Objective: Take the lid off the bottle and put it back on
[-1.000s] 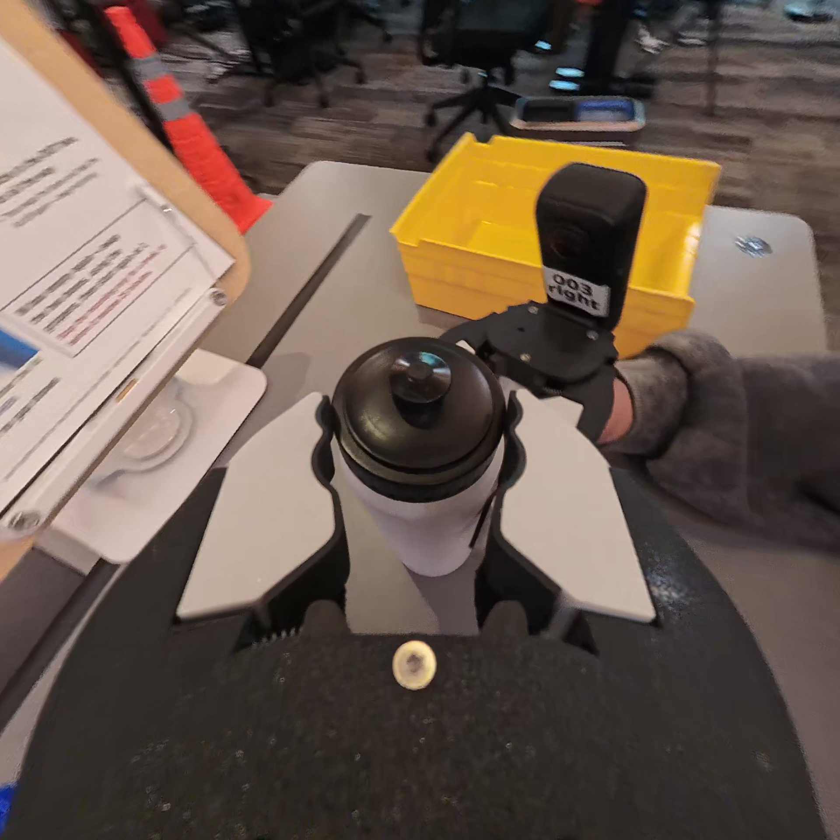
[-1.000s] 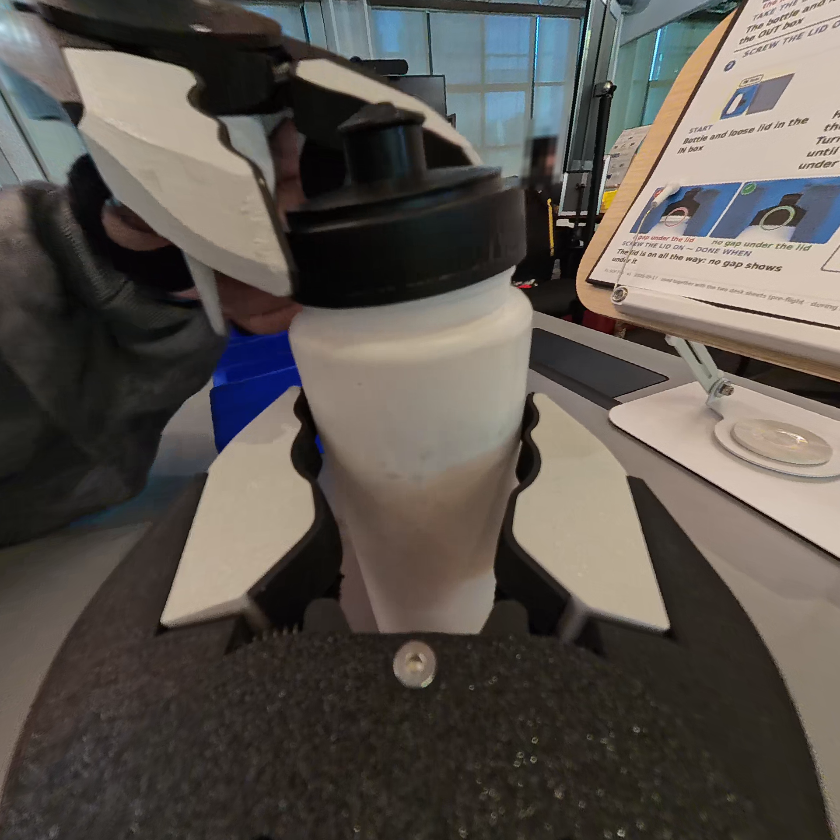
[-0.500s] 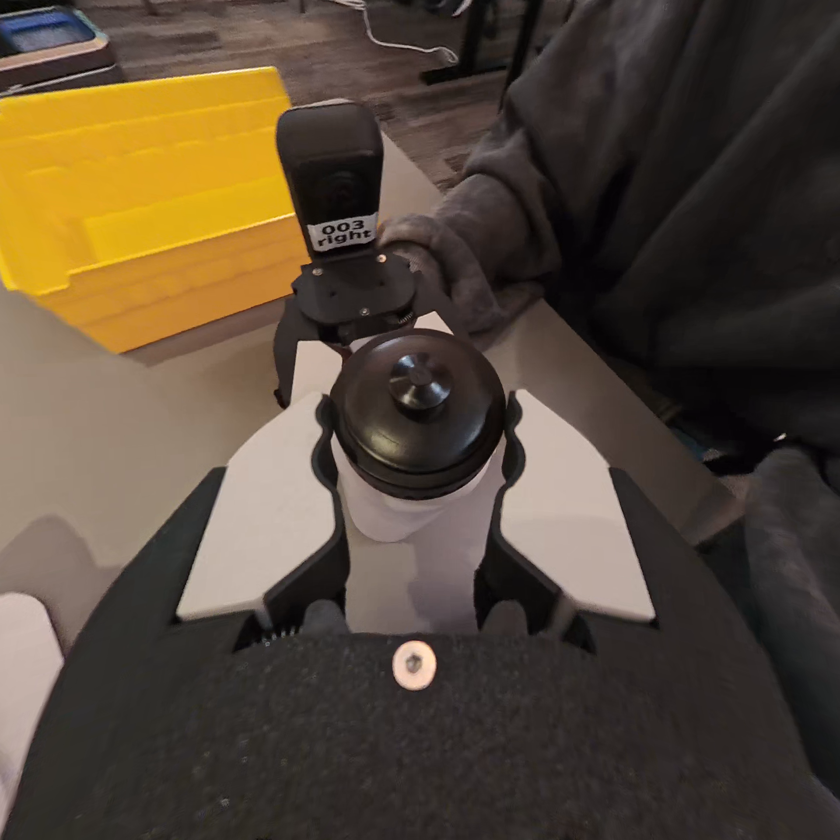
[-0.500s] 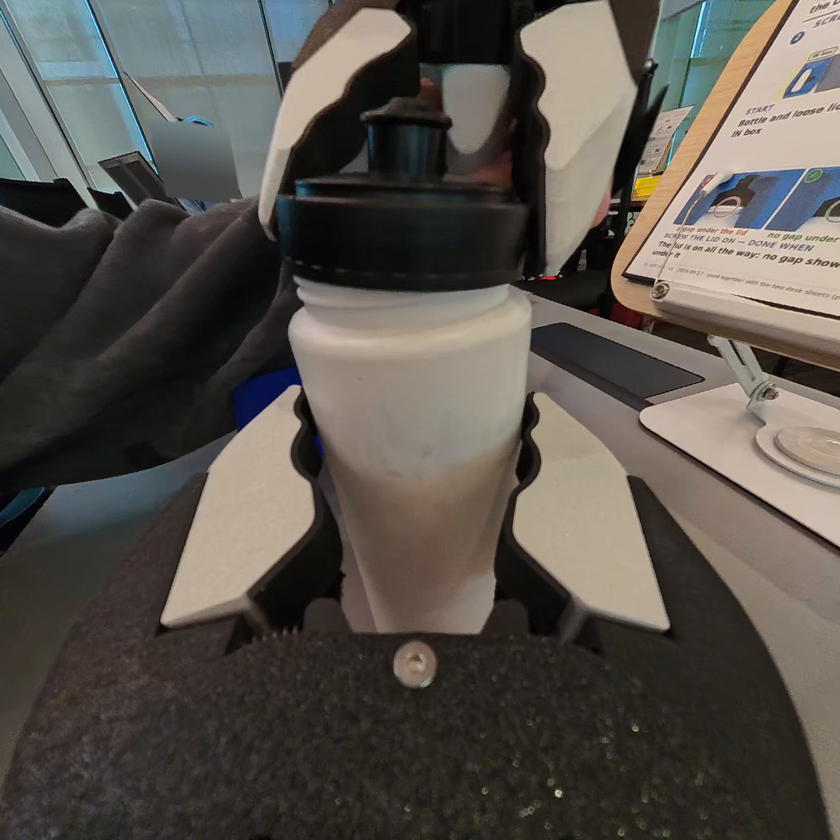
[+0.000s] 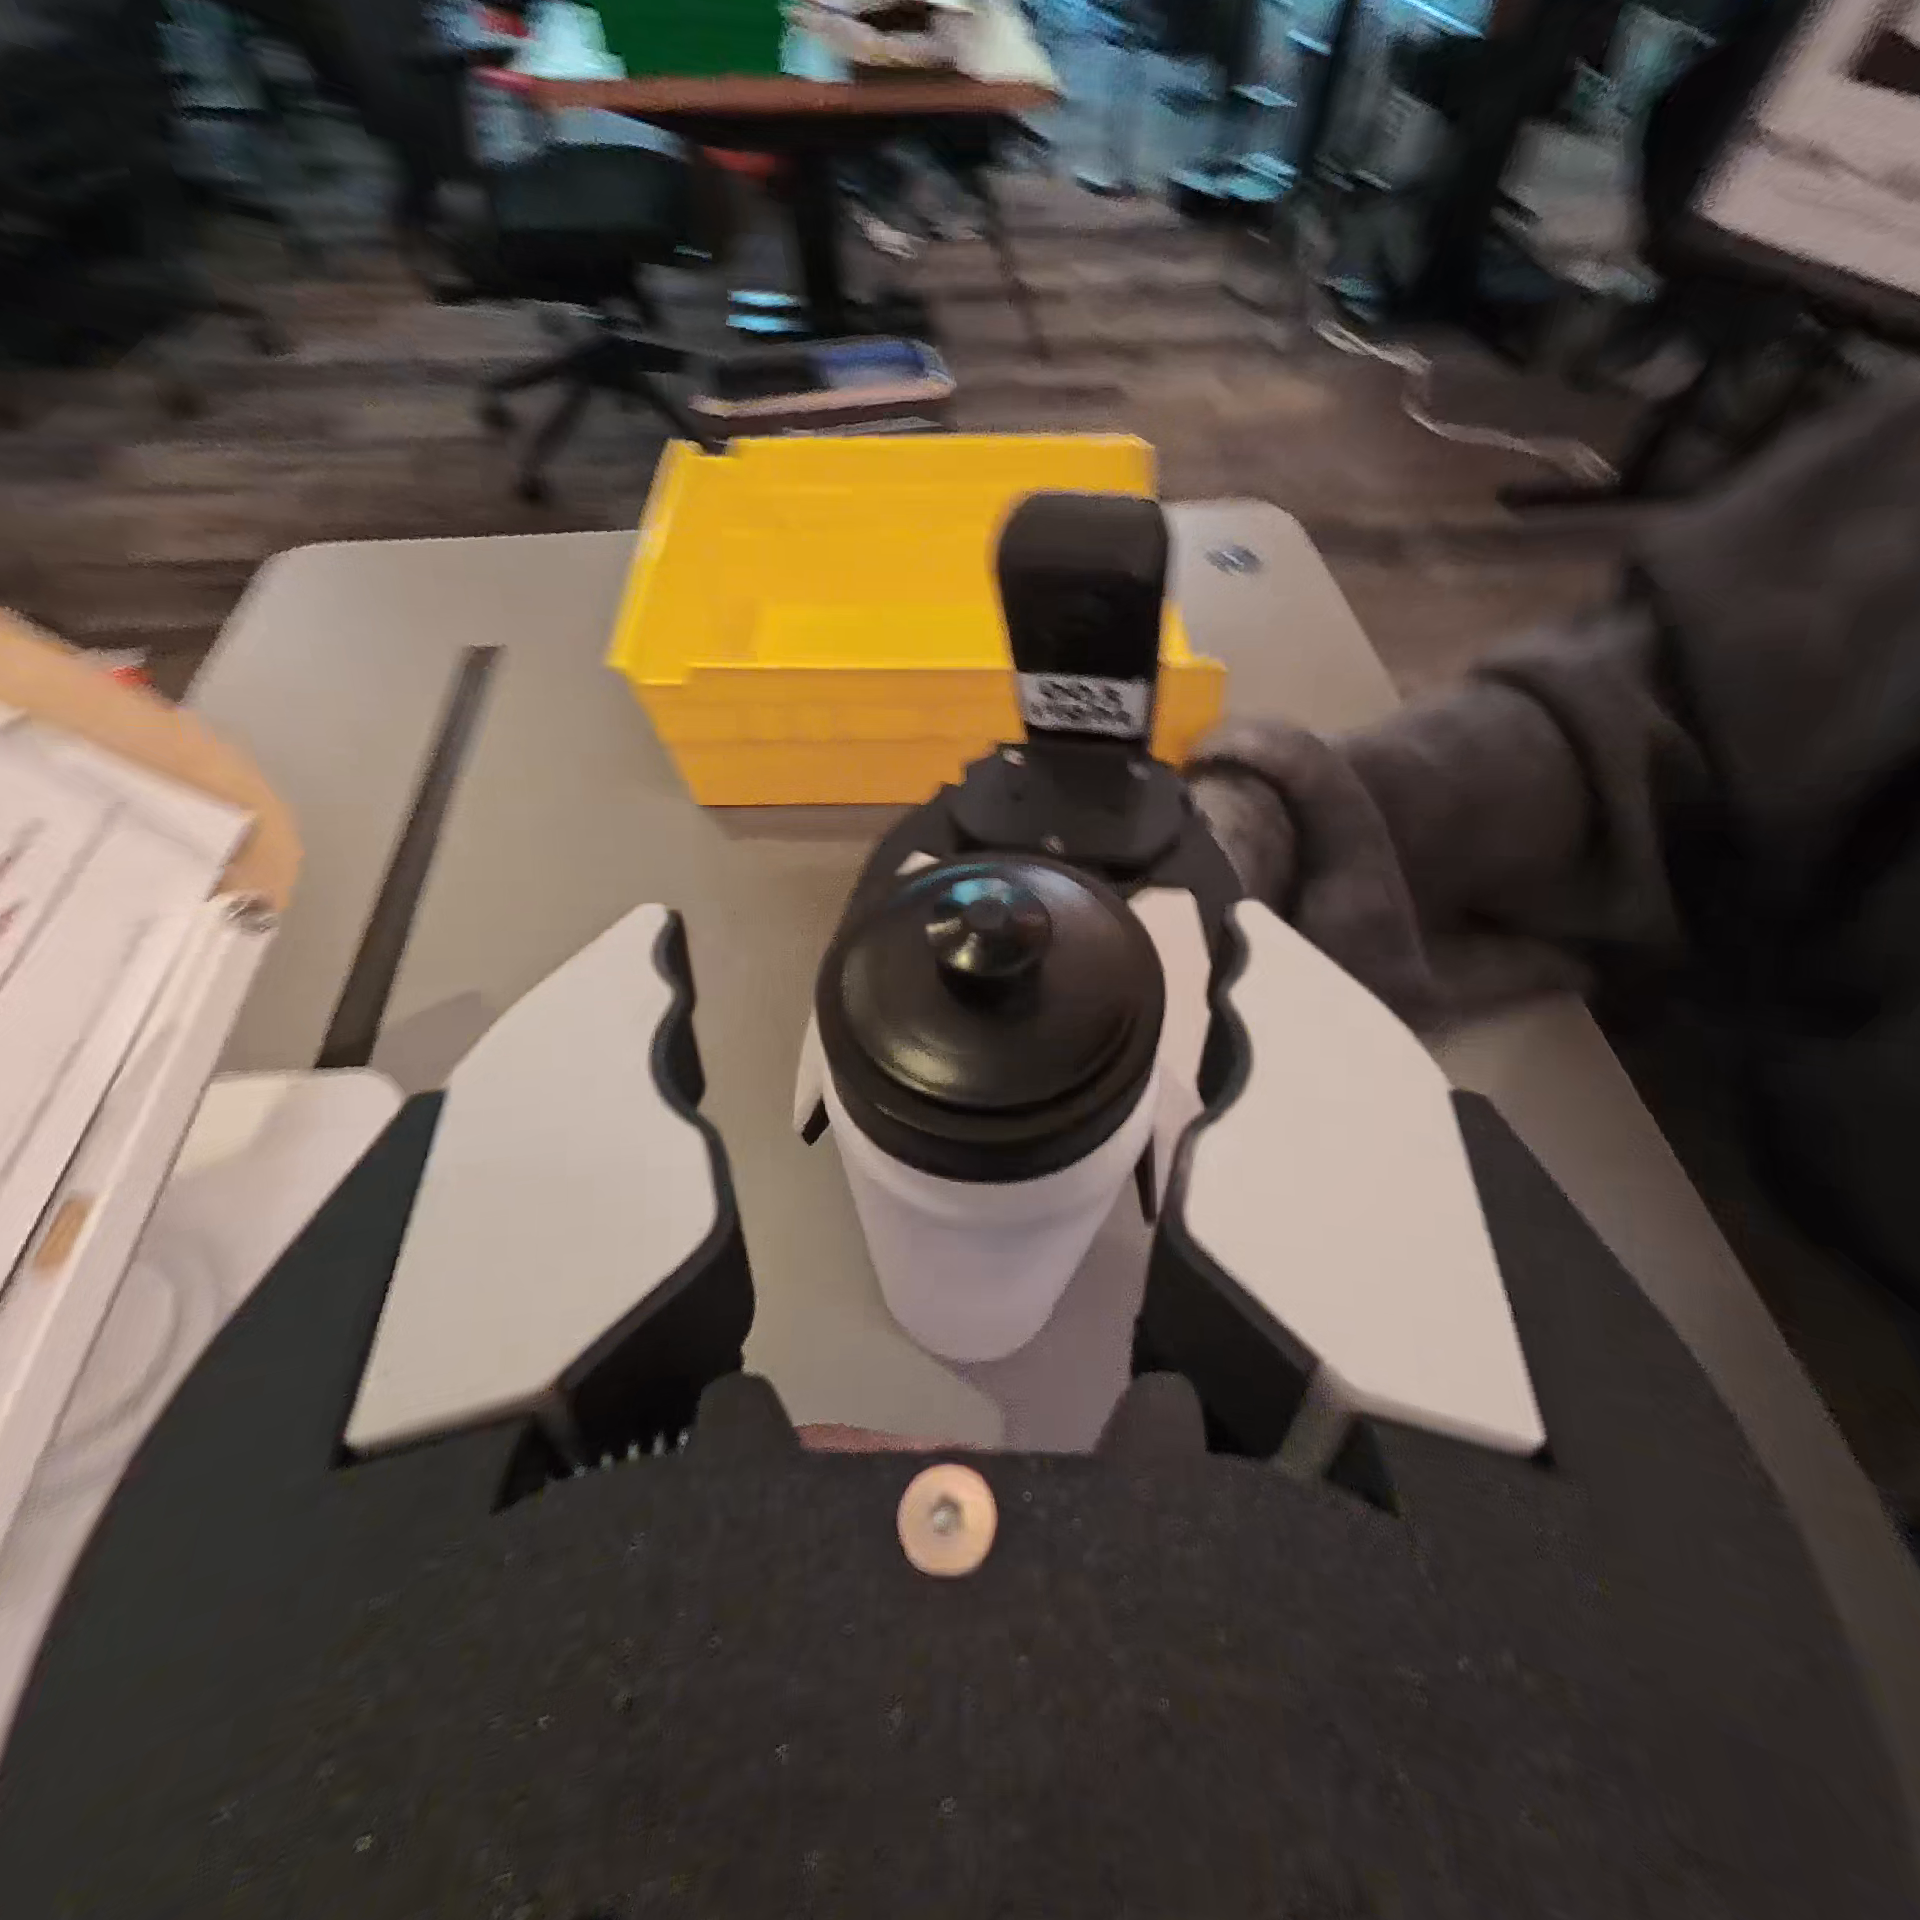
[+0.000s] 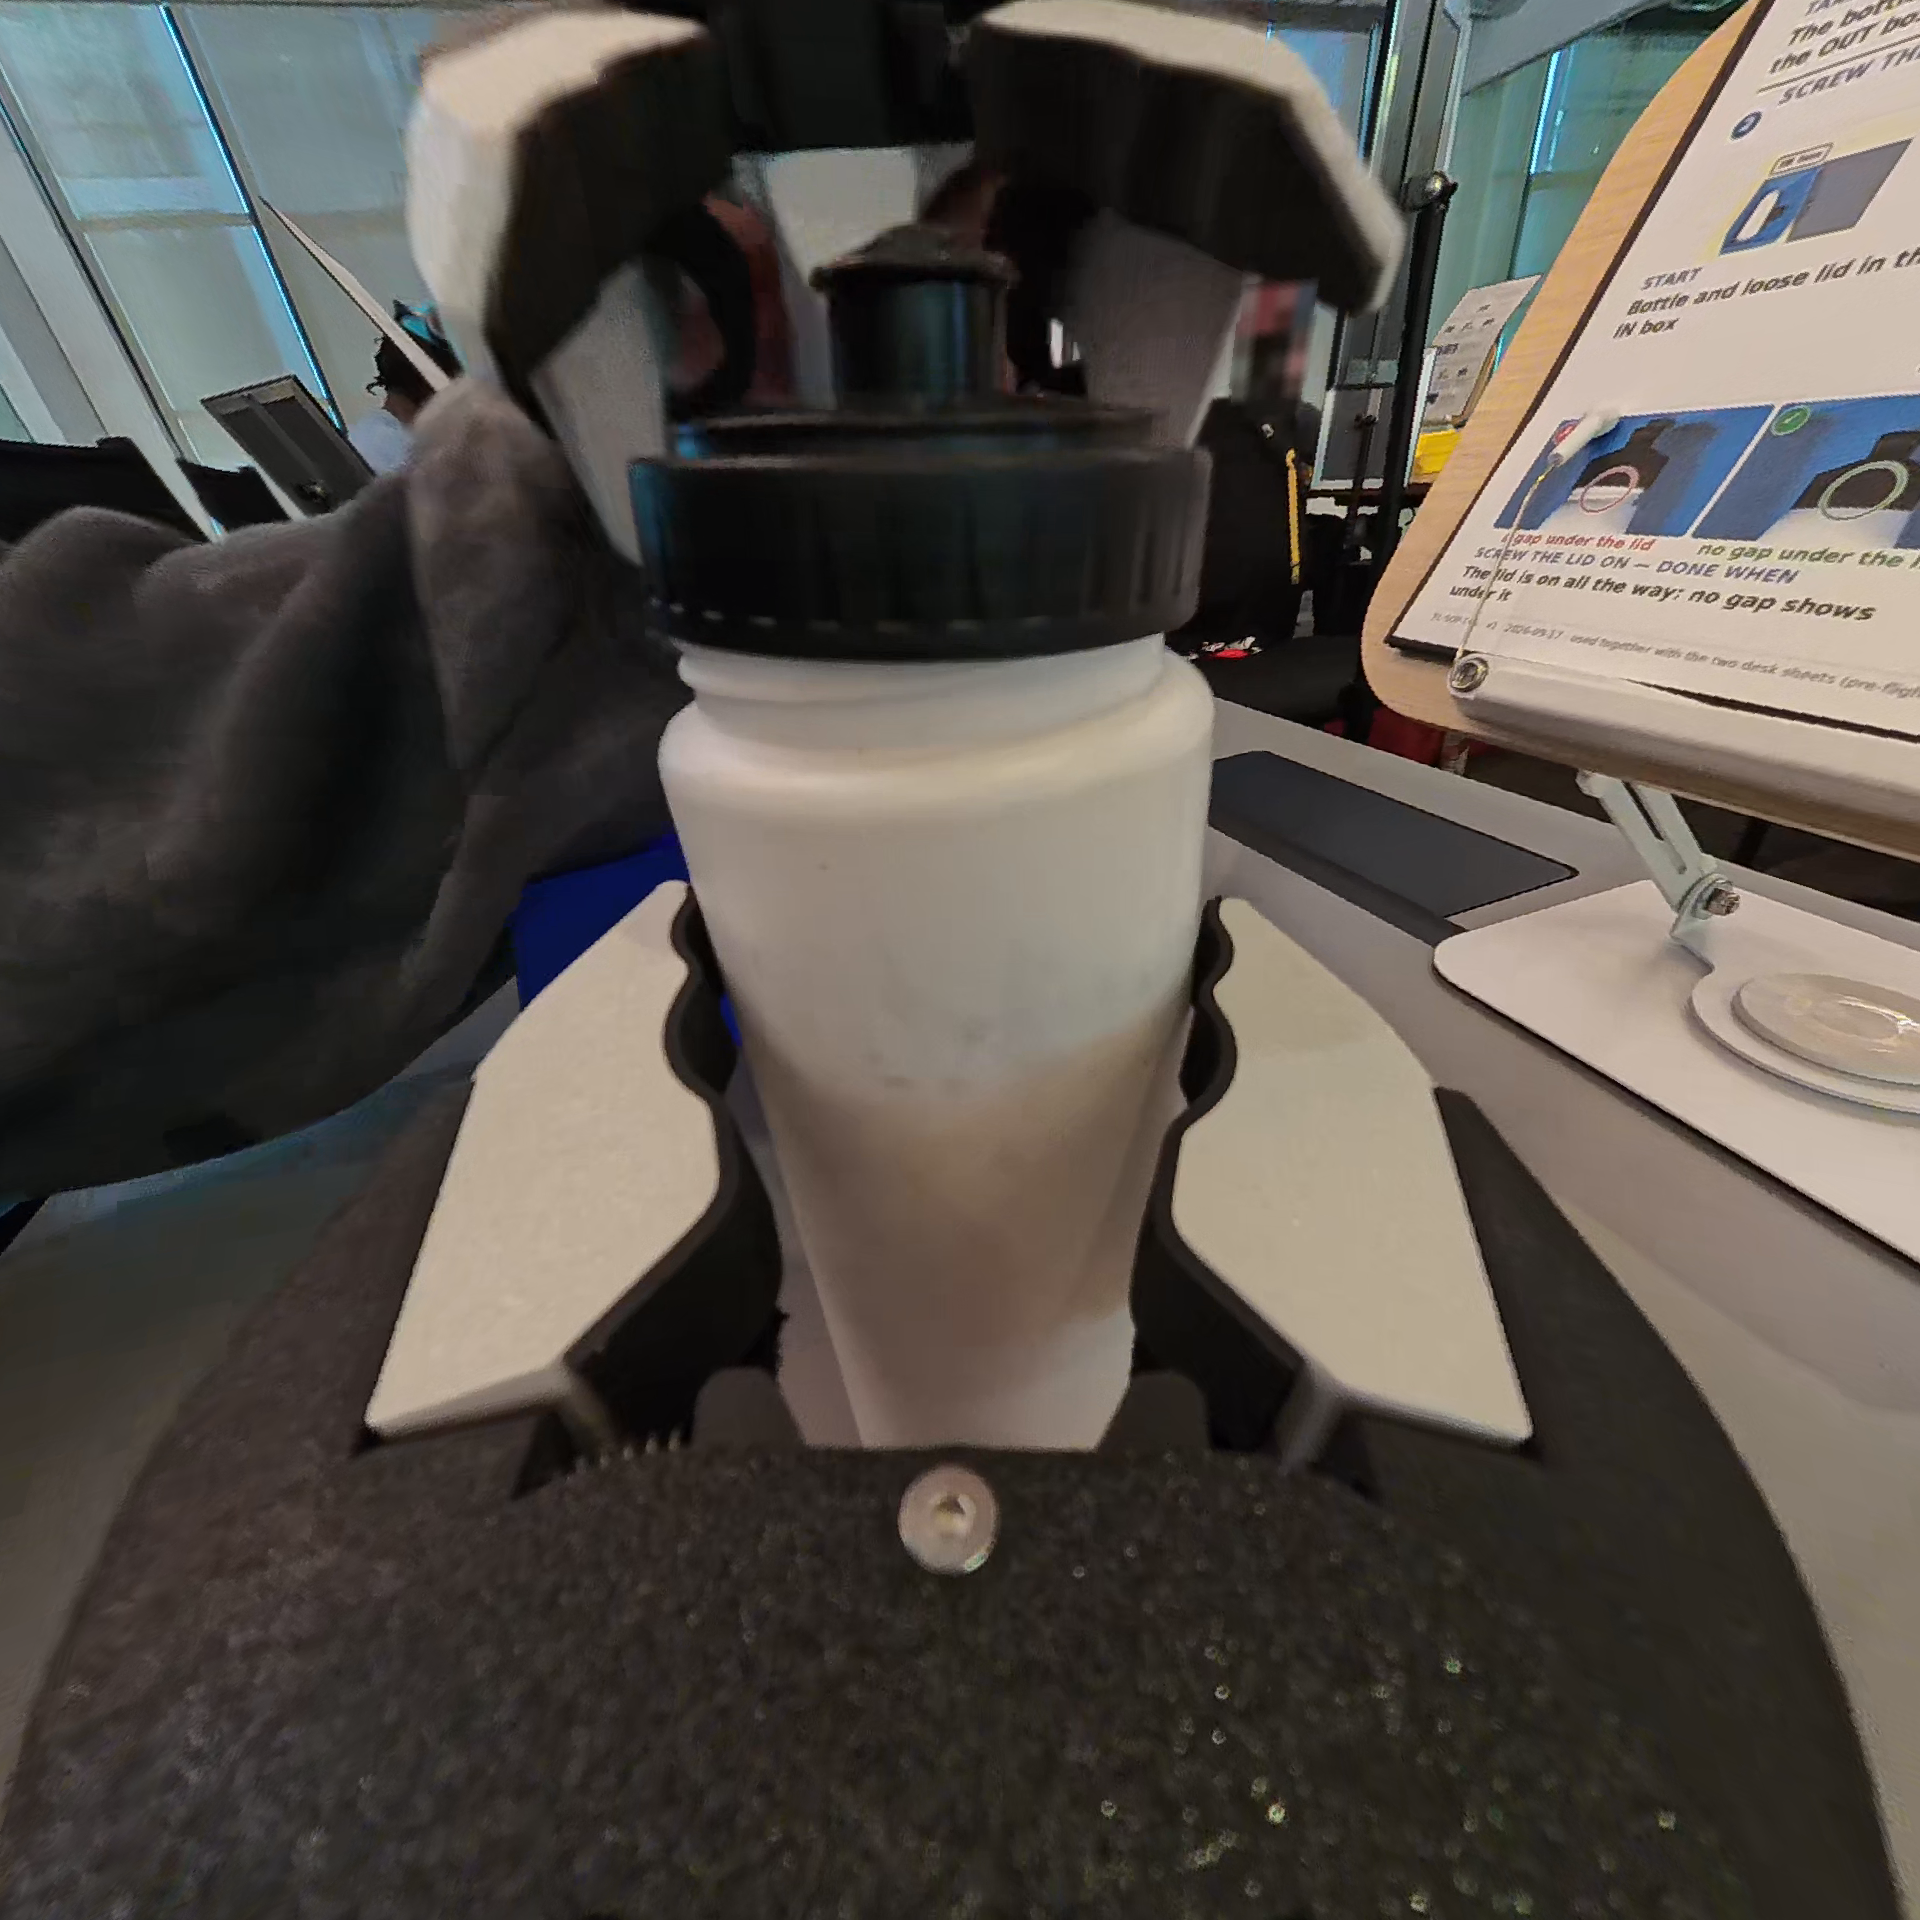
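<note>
A white bottle (image 6: 935, 987) stands upright on the grey table (image 5: 540, 831). Its black lid (image 6: 920, 551) with a spout sits on top, and a thin strip of white neck shows under it. My right gripper (image 6: 951, 914) is shut on the bottle's body. My left gripper (image 5: 951, 925) is over the top of the bottle and open: its jaws stand wide on either side of the lid (image 5: 987, 1029), clear of it. In the right wrist view the left gripper (image 6: 894, 343) hangs above the lid. The bottle's base is hidden.
A yellow bin (image 5: 894, 623) stands behind the bottle at the table's far edge. An instruction board on a white stand (image 6: 1714, 364) is at one side of the table. A blue bin (image 6: 582, 914) shows behind the bottle. A person's grey sleeve (image 5: 1507, 831) lies alongside.
My left gripper was shut on the lid and twisted round with it. It has now opened, let go of the lid and swung back. My right gripper kept hold of the bottle.
</note>
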Motion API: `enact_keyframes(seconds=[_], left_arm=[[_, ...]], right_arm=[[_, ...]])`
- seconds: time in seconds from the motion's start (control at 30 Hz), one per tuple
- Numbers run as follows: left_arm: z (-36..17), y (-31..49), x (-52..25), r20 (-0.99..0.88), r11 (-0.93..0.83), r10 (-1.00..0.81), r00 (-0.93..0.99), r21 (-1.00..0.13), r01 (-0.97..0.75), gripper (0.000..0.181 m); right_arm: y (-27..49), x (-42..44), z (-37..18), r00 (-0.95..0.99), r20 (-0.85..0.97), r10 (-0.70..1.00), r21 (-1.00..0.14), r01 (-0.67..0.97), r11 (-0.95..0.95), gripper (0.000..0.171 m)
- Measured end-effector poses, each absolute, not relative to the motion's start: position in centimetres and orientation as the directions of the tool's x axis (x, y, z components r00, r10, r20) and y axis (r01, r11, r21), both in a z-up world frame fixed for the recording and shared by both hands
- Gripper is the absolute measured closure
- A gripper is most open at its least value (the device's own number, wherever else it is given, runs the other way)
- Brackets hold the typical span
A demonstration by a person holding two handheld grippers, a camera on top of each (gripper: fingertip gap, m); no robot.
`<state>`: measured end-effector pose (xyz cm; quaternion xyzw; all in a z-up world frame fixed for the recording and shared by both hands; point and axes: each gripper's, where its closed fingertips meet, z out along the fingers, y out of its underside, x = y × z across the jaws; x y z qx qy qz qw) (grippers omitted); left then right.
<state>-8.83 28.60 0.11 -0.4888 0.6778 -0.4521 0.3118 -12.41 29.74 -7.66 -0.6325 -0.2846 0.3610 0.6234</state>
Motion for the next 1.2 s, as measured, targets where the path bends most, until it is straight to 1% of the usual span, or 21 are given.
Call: enact_keyframes(seconds=[0.07, 0.13, 0.17, 0.23, 0.3, 0.37, 0.4, 0.43, 0.5, 0.73, 0.83, 0.97, 1.07, 1.2], left_arm=[[0.0, 29.3, -8.4, 0.052, -0.01, -0.993, -0.103, -0.93, -0.368, 0.087], [-0.7, 28.9, -8.3, 0.072, -0.086, -0.996, 0.051, -0.932, -0.351, 0.088], [-1.0, 28.6, -8.2, 0.06, -0.096, -0.991, 0.116, -0.936, -0.34, 0.085], [-1.5, 28.1, -8.1, 0.025, -0.099, -0.975, 0.219, -0.937, -0.335, 0.086], [-1.8, 28.2, -7.9, 0.004, -0.111, -0.951, 0.309, -0.937, -0.33, 0.081], [-1.7, 29.0, -8.0, -0.013, -0.129, -0.912, 0.41, -0.94, -0.315, 0.094], [-1.6, 29.4, -8.1, -0.013, -0.139, -0.895, 0.446, -0.942, -0.306, 0.104], [-1.6, 29.6, -8.2, -0.004, -0.151, -0.884, 0.468, -0.944, -0.294, 0.106], [-1.5, 29.7, -8.3, 0.01, -0.168, -0.866, 0.5, -0.948, -0.272, 0.106], [-1.4, 30.0, -8.5, -0.05, -0.124, -0.766, 0.641, -0.967, -0.224, 0.106], [-1.4, 29.9, -8.2, -0.078, -0.102, -0.783, 0.617, -0.962, -0.252, 0.106], [-1.5, 29.5, -7.8, -0.087, -0.056, -0.886, 0.455, -0.955, -0.292, 0.106], [-1.6, 28.9, -7.9, -0.092, -0.004, -0.954, 0.285, -0.947, -0.32, 0.106], [-1.7, 28.0, -7.9, -0.072, 0.068, -0.997, -0.002, -0.938, -0.339, 0.106]], right_arm=[[29.8, -12.4, -7.7, 0.582, -0.1, 0.807, -0.994, -0.089, -0.059, 0.085], [29.8, -12.5, -7.6, 0.585, -0.1, 0.805, -0.994, -0.092, -0.056, 0.085], [29.8, -12.5, -7.6, 0.587, -0.1, 0.804, -0.994, -0.094, -0.055, 0.085], [29.8, -12.5, -7.6, 0.59, -0.099, 0.801, -0.994, -0.095, -0.053, 0.085], [29.8, -12.5, -7.6, 0.592, -0.099, 0.8, -0.994, -0.096, -0.052, 0.085], [29.8, -12.5, -7.6, 0.591, -0.098, 0.801, -0.994, -0.096, -0.05, 0.085], [29.8, -12.5, -7.6, 0.588, -0.097, 0.803, -0.994, -0.097, -0.049, 0.085], [29.8, -12.5, -7.6, 0.588, -0.098, 0.803, -0.994, -0.097, -0.05, 0.085], [29.8, -12.5, -7.6, 0.589, -0.099, 0.802, -0.994, -0.101, -0.048, 0.085], [29.8, -12.6, -7.6, 0.59, -0.099, 0.802, -0.994, -0.098, -0.05, 0.085], [29.7, -12.4, -7.6, 0.592, -0.098, 0.8, -0.994, -0.099, -0.049, 0.085], [29.8, -12.2, -7.6, 0.598, -0.1, 0.795, -0.994, -0.101, -0.049, 0.085], [29.8, -12.3, -7.6, 0.583, -0.106, 0.805, -0.993, -0.11, -0.052, 0.085], [29.5, -12.4, -7.6, 0.562, -0.109, 0.82, -0.993, -0.105, -0.06, 0.085]])
